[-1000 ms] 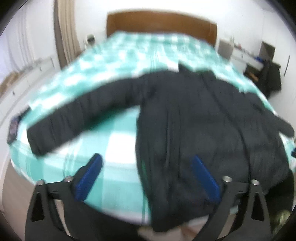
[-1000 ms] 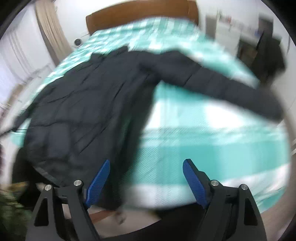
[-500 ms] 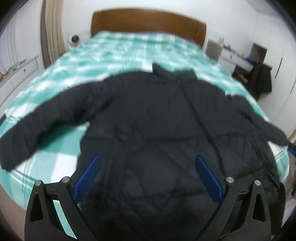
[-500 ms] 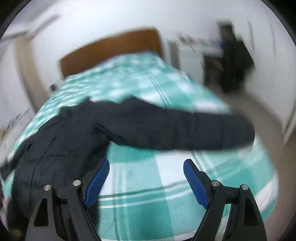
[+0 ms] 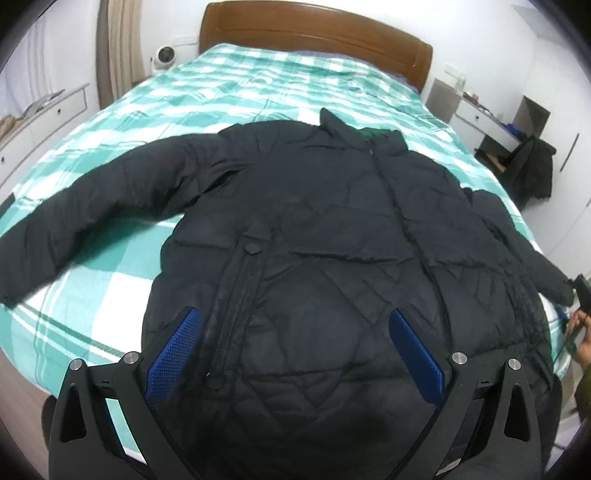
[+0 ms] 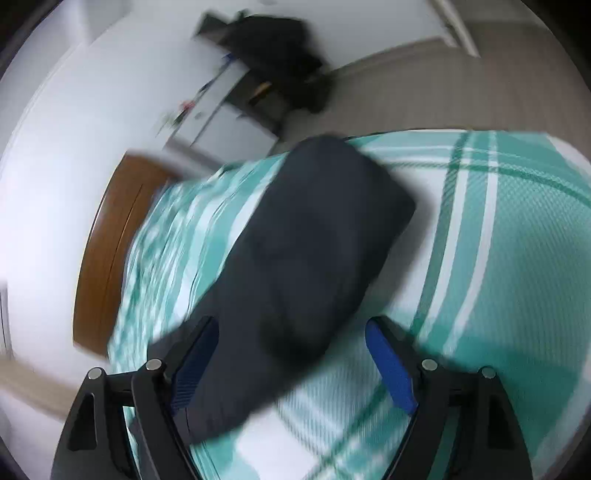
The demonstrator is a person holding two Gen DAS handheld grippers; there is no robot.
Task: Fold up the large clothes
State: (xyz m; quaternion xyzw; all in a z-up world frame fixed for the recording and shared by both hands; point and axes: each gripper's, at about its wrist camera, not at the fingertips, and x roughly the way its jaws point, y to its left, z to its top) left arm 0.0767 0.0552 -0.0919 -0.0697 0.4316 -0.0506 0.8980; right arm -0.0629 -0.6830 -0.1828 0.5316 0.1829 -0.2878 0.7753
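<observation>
A black quilted jacket (image 5: pixel 314 206) lies front up on the green checked bed (image 5: pixel 258 85), both sleeves spread out. My left gripper (image 5: pixel 294 314) hovers open over the jacket's lower body, touching nothing. In the right wrist view, which is rolled and blurred, the jacket's right sleeve (image 6: pixel 314 229) runs between the fingers of my right gripper (image 6: pixel 291 323). Its jaws are closing, with the sleeve between them and the right pad (image 6: pixel 388 365) still apart from the cloth. A hand (image 5: pixel 583 332) shows by that sleeve's cuff at the right edge of the left wrist view.
A wooden headboard (image 5: pixel 314 29) stands at the far end of the bed. White drawers (image 5: pixel 44 110) and a round white device (image 5: pixel 163 57) are on the left. On the right are a desk and a chair draped with dark clothing (image 5: pixel 532 166), and bare floor (image 6: pixel 424 85).
The left gripper shifted to centre over the jacket's body, then held still. The right gripper swung out along the right sleeve, rolled over and sank towards it, its jaws narrowing.
</observation>
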